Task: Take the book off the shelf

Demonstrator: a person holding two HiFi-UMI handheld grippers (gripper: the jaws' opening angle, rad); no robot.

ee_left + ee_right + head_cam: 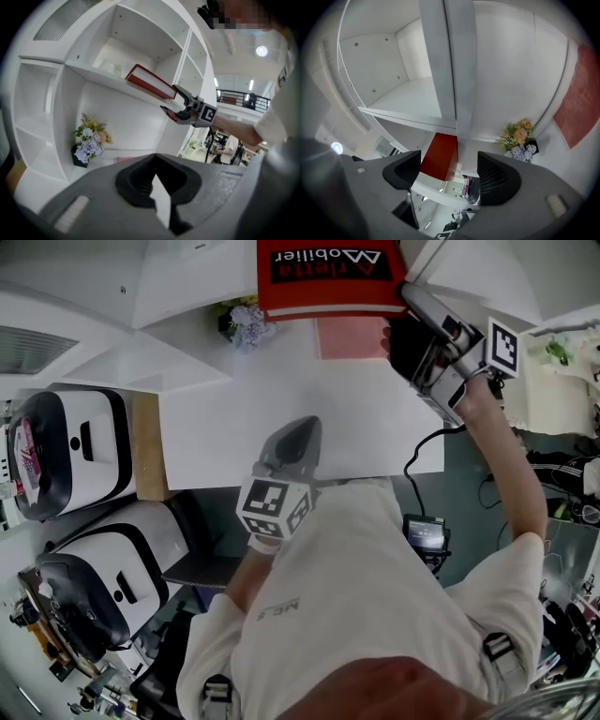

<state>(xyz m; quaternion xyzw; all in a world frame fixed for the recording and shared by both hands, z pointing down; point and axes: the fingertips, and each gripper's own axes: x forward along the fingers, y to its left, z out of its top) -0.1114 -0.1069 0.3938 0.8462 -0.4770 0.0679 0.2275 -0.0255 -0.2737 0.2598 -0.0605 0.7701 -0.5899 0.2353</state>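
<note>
A red book [328, 277] with white lettering lies flat on an upper shelf [101, 75], its end jutting past the shelf's front edge. My right gripper [401, 320] is raised to the book's right corner with its jaws wide open. In the right gripper view the red cover [439, 157] lies between the two black pads [403, 171], and neither pad presses on it. The left gripper view shows that gripper [172, 102] straddling the book's [150, 82] free end. My left gripper [298, 432] hangs low in front of the shelf, jaws together and empty.
A small pot of flowers [246, 322] stands in the compartment below the book, beside a pink mat [349, 337]. The white shelf unit [281, 418] has several compartments and upright dividers [450, 61]. White and black devices [66, 451] sit at the left. A cable [417, 460] hangs at right.
</note>
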